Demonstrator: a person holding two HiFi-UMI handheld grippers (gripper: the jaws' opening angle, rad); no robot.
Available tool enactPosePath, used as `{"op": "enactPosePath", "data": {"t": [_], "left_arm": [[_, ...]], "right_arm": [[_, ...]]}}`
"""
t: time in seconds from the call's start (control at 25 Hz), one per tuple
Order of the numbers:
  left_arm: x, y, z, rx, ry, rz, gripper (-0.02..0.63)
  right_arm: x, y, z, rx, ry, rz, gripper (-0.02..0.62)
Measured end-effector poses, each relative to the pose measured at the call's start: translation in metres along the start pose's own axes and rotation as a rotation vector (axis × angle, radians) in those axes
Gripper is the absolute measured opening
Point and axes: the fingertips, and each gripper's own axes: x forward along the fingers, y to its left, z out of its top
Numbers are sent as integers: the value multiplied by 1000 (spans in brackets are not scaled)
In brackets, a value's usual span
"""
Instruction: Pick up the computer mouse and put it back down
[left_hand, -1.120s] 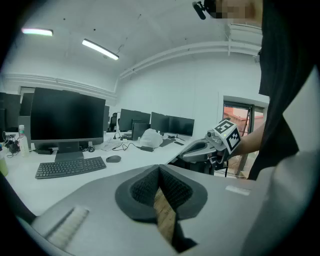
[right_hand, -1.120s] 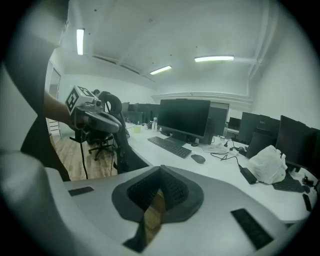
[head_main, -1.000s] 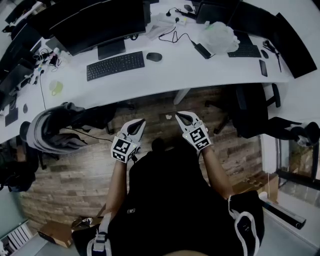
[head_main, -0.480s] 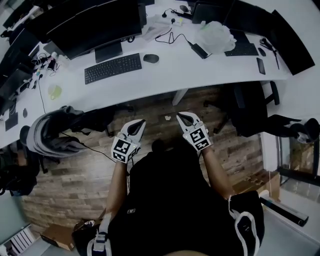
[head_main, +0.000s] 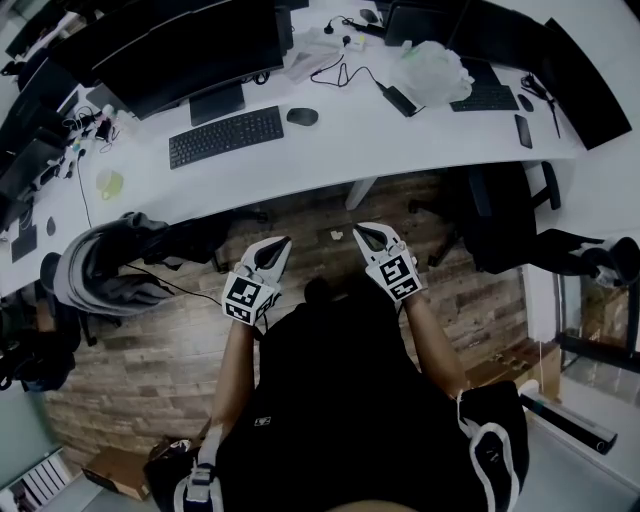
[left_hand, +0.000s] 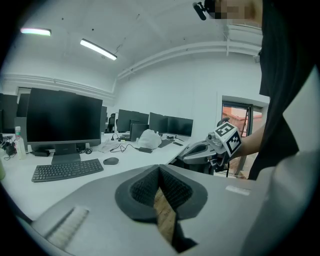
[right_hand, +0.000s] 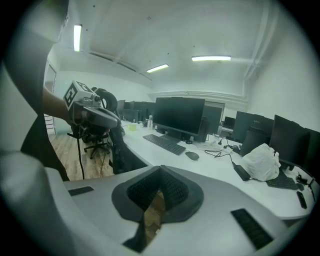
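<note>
While both tools hang over the wooden floor (head_main: 140, 350), short of the near edge of the surface (head_main: 330, 150), the computer mouse (head_main: 302, 117) lies on that surface well apart from either of them. It sits just beside the right end of the black keyboard (head_main: 226, 136), roughly midway along the surface and set back from the near edge, with the large dark monitor (head_main: 200, 50) behind and to its left.

The left hand-held gripper (head_main: 282, 243) is clenched on nothing: in the left gripper view its ribbed pads meet at the tip, and only floor shows through the gap lower down. The right hand-held gripper (head_main: 358, 230) is likewise clenched and empty, its pads pressed together in the right gripper view. The two are held side by side in front of the person's body, tips angled slightly toward each other and pointing at the surface.

Toward the far right part of the surface rests a crumpled white plastic bag (head_main: 432, 72), with a second keyboard (head_main: 483, 98) beside it and a dark phone (head_main: 521, 131) near the right end. A pale green cup (head_main: 110, 182) stands close to the left end. Below that end is an office chair (head_main: 110, 262) with what looks like a jacket draped over it.
</note>
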Motion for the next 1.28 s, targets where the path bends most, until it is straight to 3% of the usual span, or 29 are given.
{"op": "enactPosePath", "data": {"t": [0.4, 0.76, 1.28], "left_arm": [[-1, 2, 2, -5, -8, -4, 3], [-1, 4, 3, -2, -7, -9, 36], [-1, 3, -2, -19, 5, -25, 153]], "right_arm": [[2, 3, 4, 7, -19, 18, 14], [2, 1, 7, 11, -29, 12, 74], [8, 14, 10, 27, -47, 69, 249]]}}
